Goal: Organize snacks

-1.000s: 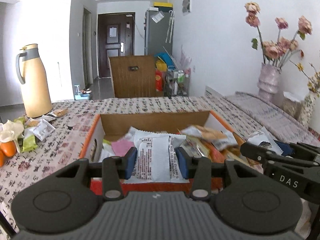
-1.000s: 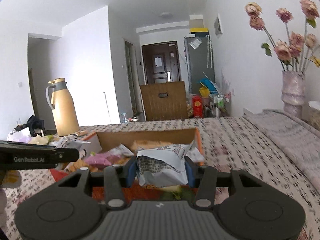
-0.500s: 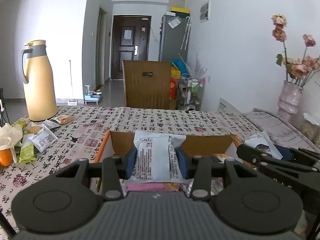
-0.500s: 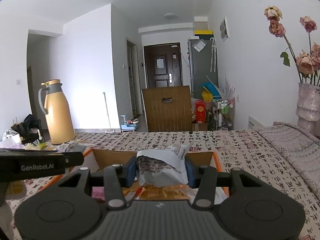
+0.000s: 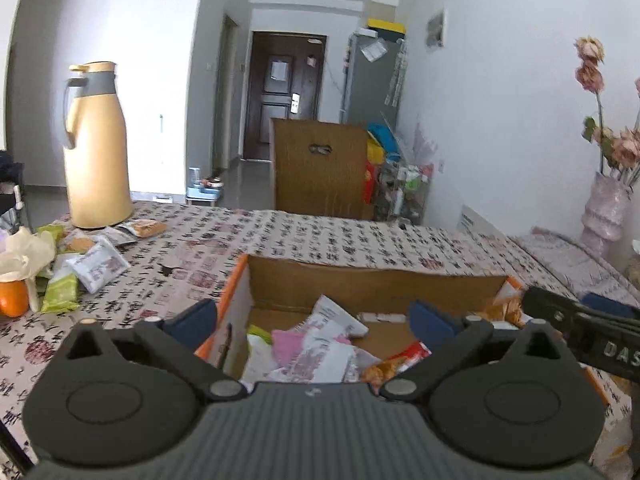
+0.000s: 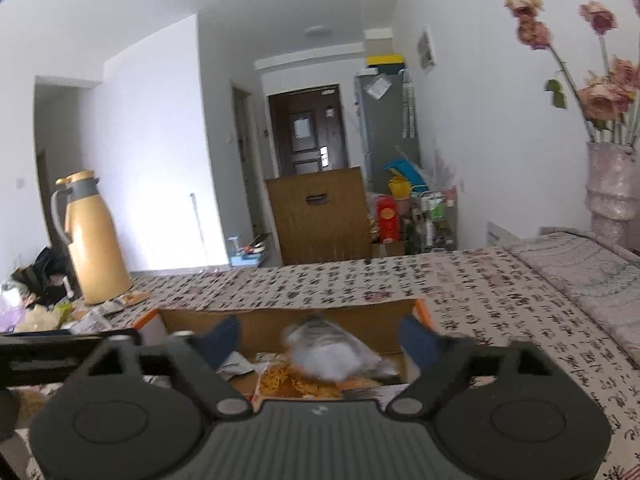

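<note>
Both my claws, left claw (image 5: 312,322) and right claw (image 6: 318,342), are opening over the box (image 5: 372,282); the grey packet (image 6: 332,350) drops free, so I hold level.

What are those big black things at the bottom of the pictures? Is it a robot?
No robot: a person holds a two-finger claw in each hand, each with a camera looking out along its fingers. One picture is from the left claw, the other from the right claw. Both hang over a cardboard box of snacks on a patterned tablecloth. Both claws are opening; neither grips anything. A blurry grey packet is between the right claw's fingers, untouched. More snacks lie by the yellow jug.
</note>
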Demonstrator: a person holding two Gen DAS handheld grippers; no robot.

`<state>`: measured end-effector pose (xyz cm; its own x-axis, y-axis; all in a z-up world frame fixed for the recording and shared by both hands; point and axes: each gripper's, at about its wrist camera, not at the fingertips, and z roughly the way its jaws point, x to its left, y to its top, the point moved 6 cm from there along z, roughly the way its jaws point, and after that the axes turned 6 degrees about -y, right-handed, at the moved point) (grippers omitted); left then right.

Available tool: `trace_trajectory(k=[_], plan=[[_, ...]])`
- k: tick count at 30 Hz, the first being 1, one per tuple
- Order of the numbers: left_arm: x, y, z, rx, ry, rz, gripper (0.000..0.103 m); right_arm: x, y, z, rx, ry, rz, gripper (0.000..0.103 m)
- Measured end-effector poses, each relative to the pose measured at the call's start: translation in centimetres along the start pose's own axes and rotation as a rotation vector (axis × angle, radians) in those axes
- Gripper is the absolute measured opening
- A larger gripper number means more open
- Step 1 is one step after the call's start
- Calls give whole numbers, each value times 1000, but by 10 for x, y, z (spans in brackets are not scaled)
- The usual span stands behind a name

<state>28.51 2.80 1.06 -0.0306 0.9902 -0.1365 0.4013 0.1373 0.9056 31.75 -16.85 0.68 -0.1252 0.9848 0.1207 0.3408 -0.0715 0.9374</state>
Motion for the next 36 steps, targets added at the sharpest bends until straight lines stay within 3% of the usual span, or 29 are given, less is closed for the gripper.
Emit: trace_trajectory(k=[2,12,22,28,36], plan=[[1,0,-1,7,-4,-8,103,-4,0,1,2,-4,16,103],[-6,7,-14,-6,-5,5,103,-2,4,-12,-15,-17,0,103],[-10,7,-57,-40,4,34,103,-1,8,-62,-49,-25,-33,103],[-7,-4,-93,-55,-1,47,103,-1,-7,-96,-31,-22,-47,103],[-1,-36,-132,-18,-12,62,103,-7,-45,-137,31,-21,-58,103]])
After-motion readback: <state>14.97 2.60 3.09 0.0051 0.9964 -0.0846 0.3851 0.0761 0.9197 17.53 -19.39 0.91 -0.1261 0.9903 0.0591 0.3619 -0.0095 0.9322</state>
